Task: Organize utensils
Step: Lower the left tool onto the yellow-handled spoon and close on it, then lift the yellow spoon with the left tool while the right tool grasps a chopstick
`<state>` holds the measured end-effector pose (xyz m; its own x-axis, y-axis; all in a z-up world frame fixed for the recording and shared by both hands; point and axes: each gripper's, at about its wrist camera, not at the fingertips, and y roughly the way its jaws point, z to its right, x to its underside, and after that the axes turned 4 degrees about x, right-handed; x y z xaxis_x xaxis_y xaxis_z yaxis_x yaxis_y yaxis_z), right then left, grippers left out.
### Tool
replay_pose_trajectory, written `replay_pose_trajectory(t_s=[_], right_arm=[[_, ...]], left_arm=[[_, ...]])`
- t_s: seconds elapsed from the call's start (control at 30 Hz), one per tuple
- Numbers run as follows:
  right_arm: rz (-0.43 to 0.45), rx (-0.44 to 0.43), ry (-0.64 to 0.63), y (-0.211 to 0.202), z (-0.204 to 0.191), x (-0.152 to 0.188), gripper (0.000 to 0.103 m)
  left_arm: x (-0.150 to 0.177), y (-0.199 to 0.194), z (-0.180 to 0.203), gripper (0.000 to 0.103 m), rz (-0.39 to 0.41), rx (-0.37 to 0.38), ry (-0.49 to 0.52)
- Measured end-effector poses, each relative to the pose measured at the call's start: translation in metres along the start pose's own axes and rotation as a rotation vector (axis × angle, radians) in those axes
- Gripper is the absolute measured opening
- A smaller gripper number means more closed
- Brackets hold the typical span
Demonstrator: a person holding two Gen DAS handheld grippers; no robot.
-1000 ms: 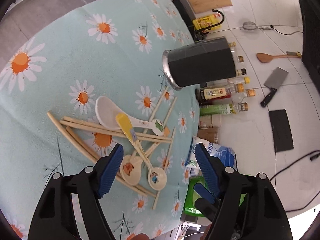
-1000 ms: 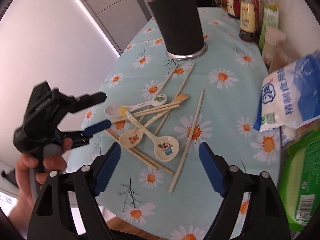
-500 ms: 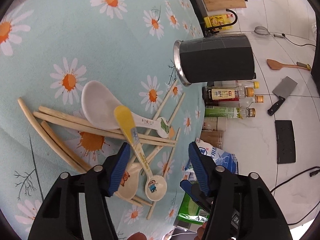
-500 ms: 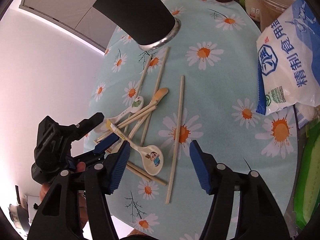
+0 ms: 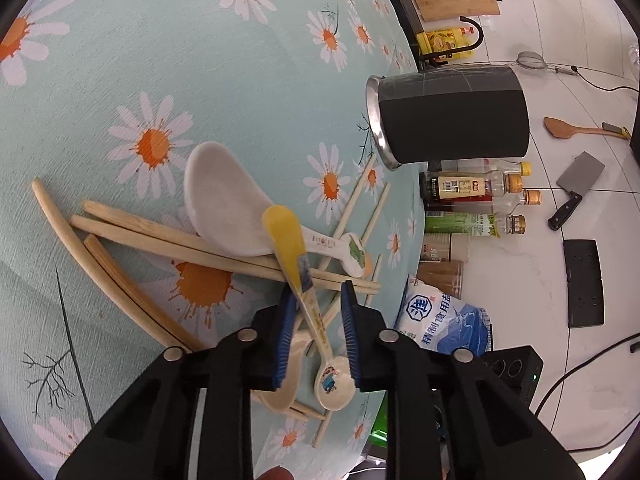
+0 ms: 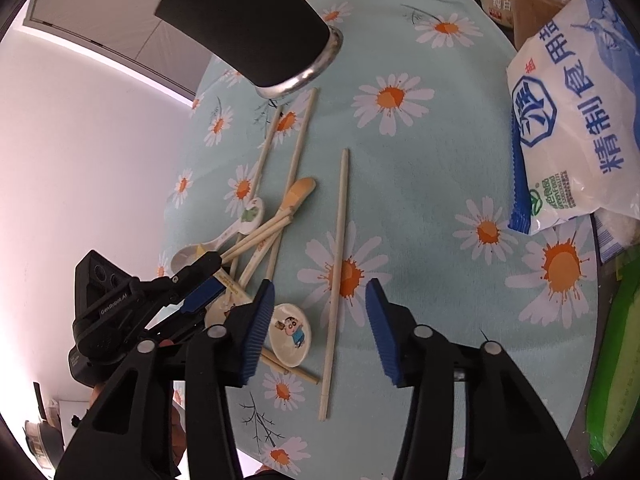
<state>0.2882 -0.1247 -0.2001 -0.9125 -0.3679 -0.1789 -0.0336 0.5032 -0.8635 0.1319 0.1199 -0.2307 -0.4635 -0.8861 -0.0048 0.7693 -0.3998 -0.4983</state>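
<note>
Left wrist: your left gripper fingers are closing around the spoon handle; right gripper fingers apart, closing over a chopstick.

My right gripper is closing, jaws straddling a lone chopstick on the daisy tablecloth, pads not touching it. Cartoon spoon bowl is sitting just beside my left pad. My left gripper is closing over the utensil pile. Black holder is standing beyond, salt bag at right.
</note>
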Motion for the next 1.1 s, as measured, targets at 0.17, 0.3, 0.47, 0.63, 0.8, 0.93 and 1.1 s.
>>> replay_pose_trajectory(t_s=[0.17, 0.3, 0.47, 0.63, 0.8, 0.93, 1.1], right_arm=[[-0.036, 0.022, 0.025, 0.013, 0.001, -0.008, 0.044], [-0.071, 0.048, 0.076, 0.023, 0.003, -0.019, 0.039], [-0.121, 0.102, 0.091, 0.034, -0.004, -0.033, 0.034], [-0.174, 0.192, 0.074, 0.043, -0.019, -0.042, 0.030], [-0.215, 0.341, 0.009, 0.054, -0.044, -0.049, 0.019], [-0.237, 0.456, -0.033, 0.069, -0.065, -0.054, 0.006], [-0.220, 0.494, -0.050, 0.083, -0.081, -0.050, 0.006]], left_arm=[[-0.001, -0.003, -0.004, 0.009, 0.010, 0.009, 0.004], [-0.001, -0.003, -0.005, 0.008, 0.010, 0.031, 0.002], [-0.001, -0.006, 0.003, 0.004, 0.012, 0.060, 0.029], [-0.001, -0.007, 0.011, 0.004, 0.003, 0.078, 0.047], [-0.004, -0.017, 0.017, 0.004, 0.005, 0.107, 0.066], [-0.008, -0.028, 0.024, 0.004, 0.009, 0.122, 0.089], [-0.011, -0.043, 0.040, 0.004, 0.022, 0.105, 0.165]])
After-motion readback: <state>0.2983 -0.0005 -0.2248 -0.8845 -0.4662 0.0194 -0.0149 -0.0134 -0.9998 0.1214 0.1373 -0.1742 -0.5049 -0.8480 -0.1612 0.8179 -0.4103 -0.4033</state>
